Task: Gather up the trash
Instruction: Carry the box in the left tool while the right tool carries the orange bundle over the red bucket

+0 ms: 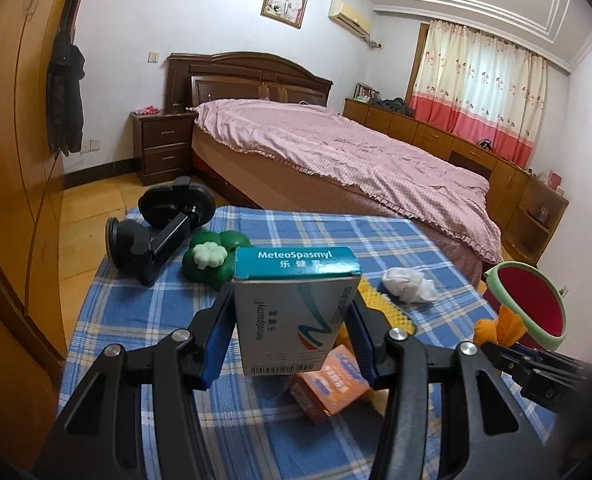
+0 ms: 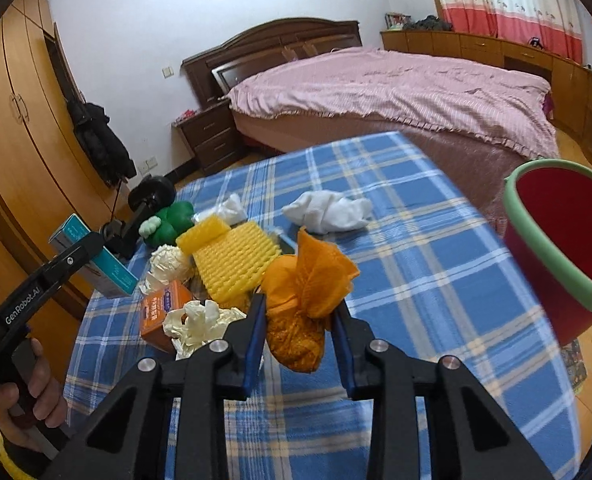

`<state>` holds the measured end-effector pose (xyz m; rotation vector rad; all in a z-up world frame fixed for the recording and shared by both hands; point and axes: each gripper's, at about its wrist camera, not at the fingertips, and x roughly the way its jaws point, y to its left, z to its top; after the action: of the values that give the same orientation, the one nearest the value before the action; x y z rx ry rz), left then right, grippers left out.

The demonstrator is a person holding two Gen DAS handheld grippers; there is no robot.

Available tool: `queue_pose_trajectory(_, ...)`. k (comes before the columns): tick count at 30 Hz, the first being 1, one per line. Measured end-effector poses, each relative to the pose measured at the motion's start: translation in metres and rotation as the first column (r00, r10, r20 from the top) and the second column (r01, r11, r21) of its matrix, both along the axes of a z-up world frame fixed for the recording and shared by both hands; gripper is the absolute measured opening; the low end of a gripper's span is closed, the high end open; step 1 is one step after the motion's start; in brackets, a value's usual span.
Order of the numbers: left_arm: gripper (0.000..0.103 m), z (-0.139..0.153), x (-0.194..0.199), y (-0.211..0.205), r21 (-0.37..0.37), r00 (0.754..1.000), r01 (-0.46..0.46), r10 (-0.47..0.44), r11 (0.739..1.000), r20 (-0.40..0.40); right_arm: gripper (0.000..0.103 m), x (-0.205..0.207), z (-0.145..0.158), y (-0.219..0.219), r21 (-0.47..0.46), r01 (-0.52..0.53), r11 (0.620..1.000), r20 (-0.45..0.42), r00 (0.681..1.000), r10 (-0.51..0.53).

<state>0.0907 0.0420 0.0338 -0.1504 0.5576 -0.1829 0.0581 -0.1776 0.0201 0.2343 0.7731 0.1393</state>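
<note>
A: Our left gripper (image 1: 291,316) had its blue fingers (image 1: 217,340) pinching a medicine box (image 1: 296,312) upright above the blue plaid tablecloth (image 1: 255,420); we read "MeteoSpasmyl" on it.

B: And our right gripper (image 2: 298,332) clamped an orange net bundle (image 2: 304,300) between its pads. The red bin (image 2: 560,240) with a green rim stood off the table's right edge, near the pink-covered bed (image 2: 396,88).

A: A crumpled white tissue (image 2: 328,208) lay on the cloth beyond our fingers.

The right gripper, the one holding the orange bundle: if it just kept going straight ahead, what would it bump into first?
Probably the crumpled white tissue on the checked tablecloth, ahead of the right gripper and its orange bundle. Depth is hard to judge; it might pass over.
</note>
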Motion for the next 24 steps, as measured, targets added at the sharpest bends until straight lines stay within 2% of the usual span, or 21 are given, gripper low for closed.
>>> queue_pose_trajectory(7,0.053,0.023,-0.01,-0.018,-0.004,0.999,0.039,-0.039,0.999,0.013,0.034,-0.018,0.018,-0.025,0.032,0.05,0.998,0.04,0.998,-0.051)
queue_pose_trajectory(12,0.053,0.036,-0.008,-0.04,-0.042,0.993,0.114,-0.114,0.993,-0.001,0.034,-0.029,0.034,-0.048,0.02,0.091,0.996,0.076,0.993,-0.093)
queue_pose_trajectory(24,0.053,0.048,0.008,-0.142,-0.058,0.957,0.285,-0.288,0.957,-0.044,0.034,-0.044,0.048,-0.141,0.054,0.275,0.96,0.115,0.953,-0.28)
